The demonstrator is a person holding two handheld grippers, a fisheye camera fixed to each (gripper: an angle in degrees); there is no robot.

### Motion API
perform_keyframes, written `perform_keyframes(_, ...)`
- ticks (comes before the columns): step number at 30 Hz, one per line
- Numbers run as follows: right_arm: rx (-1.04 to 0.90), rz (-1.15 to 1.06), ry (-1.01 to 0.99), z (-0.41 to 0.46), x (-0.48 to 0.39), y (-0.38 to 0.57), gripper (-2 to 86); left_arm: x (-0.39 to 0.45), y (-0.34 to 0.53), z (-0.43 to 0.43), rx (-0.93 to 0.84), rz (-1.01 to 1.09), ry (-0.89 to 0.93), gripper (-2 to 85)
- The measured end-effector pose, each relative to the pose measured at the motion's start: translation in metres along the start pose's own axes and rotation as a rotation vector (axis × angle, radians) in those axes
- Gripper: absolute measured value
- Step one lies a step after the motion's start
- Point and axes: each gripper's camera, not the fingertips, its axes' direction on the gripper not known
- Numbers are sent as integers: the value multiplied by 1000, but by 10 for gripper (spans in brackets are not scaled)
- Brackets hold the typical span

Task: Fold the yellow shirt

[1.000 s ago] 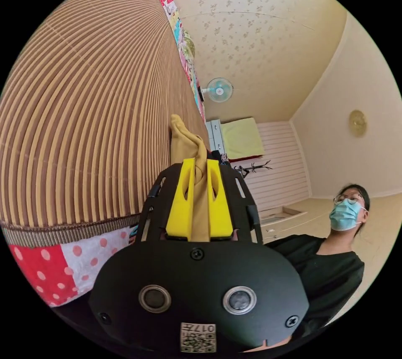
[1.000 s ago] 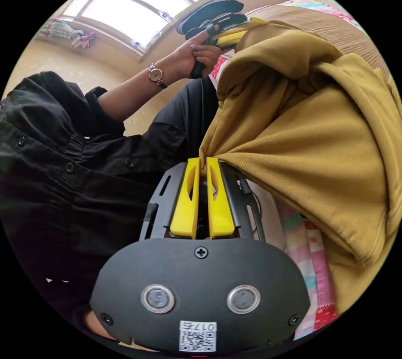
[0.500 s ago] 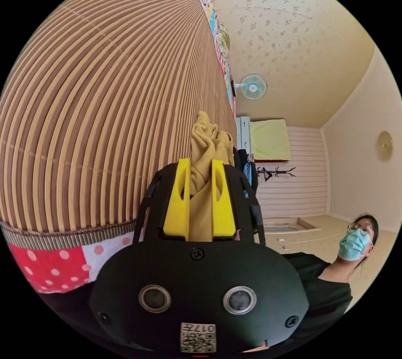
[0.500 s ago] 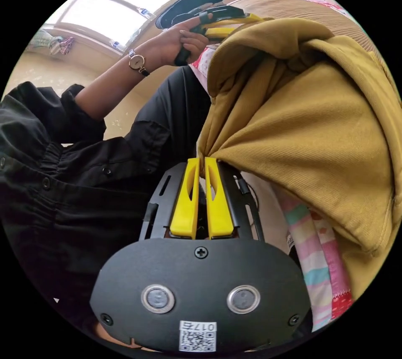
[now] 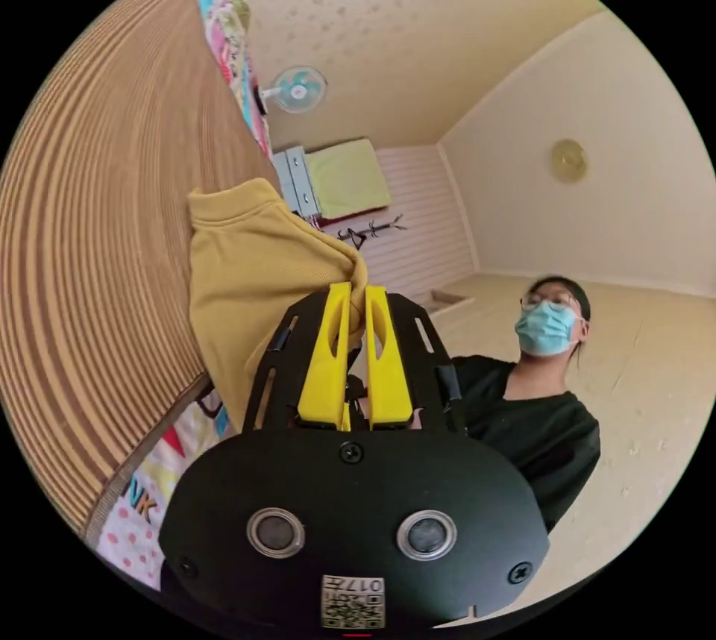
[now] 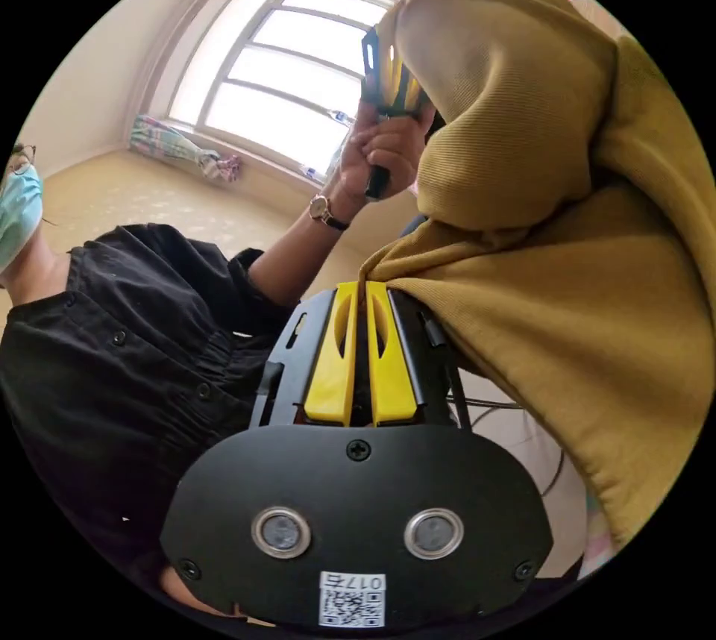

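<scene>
Letters "NK" on patterned quilt, partly cut off

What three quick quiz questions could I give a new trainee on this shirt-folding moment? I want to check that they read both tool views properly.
1. True or false: the left tool is shut on the yellow shirt.
2. In the right gripper view, what does the right tool pinch? A) a striped mat B) an edge of the yellow shirt C) nothing
3. In the right gripper view, what is worn on the wrist of the hand holding the other tool?

Key: 1 true; 2 B; 3 a wristwatch.
</scene>
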Motion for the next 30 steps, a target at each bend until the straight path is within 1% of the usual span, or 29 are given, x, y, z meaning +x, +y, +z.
perform_keyframes(1,-66,-73,44,3,-21,-5,13,29,-3,11,-77,91,12,39)
perform_keyframes(2,-88,-126,60,3,-32,-5,11,44,-3,15,-107,137,15,39)
perform_keyframes(3,-116,-228,72,0,-54,-2,7,74,0,21,-165,233,27,38)
perform_keyframes(4,-125,-286,97,-9,-71,2,5,102,7,25,-218,325,44,37)
perform_keyframes(5,-123,-305,110,-15,-79,5,4,116,12,26,-242,371,51,37)
perform_keyframes(7,-70,-352,115,-52,-104,18,0,162,36,24,-291,543,91,36)
perform_keyframes(8,-49,-365,106,-63,-110,22,0,171,43,22,-293,583,110,36)
perform_keyframes(10,37,-434,46,-113,-138,37,-1,193,70,8,-272,703,236,33)
perform_keyframes(11,55,-460,19,-125,-146,42,-1,195,75,4,-260,726,276,32)
perform_keyframes(13,164,-542,-43,-174,-171,57,1,195,96,-24,-149,806,481,31)
perform_keyframes(14,200,-550,-37,-186,-176,60,1,191,100,-34,-105,817,543,31)
perform_keyframes(16,362,-541,13,-233,-189,72,4,165,111,-72,96,811,819,27)
perform_keyframes(17,397,-533,20,-243,-190,74,4,158,114,-81,136,819,895,27)
perform_keyframes(18,462,-513,20,-261,-190,77,4,146,115,-100,194,839,1028,26)
perform_keyframes(19,511,-496,17,-275,-188,79,5,138,112,-117,220,857,1131,26)
perform_keyframes(20,529,-487,24,-279,-187,80,5,135,108,-124,221,860,1175,26)
perform_keyframes(22,549,-428,71,-285,-184,75,7,146,94,-140,184,875,1327,24)
perform_keyframes(24,525,-379,103,-282,-182,65,10,174,96,-140,101,933,1353,22)
perform_keyframes(27,467,-296,184,-269,-177,41,19,221,121,-122,-25,996,1247,19)
perform_keyframes(29,446,-246,241,-261,-172,26,35,237,145,-107,-71,1040,1275,18)
perform_keyframes(30,438,-212,262,-255,-167,16,52,238,163,-94,-76,1066,1361,17)
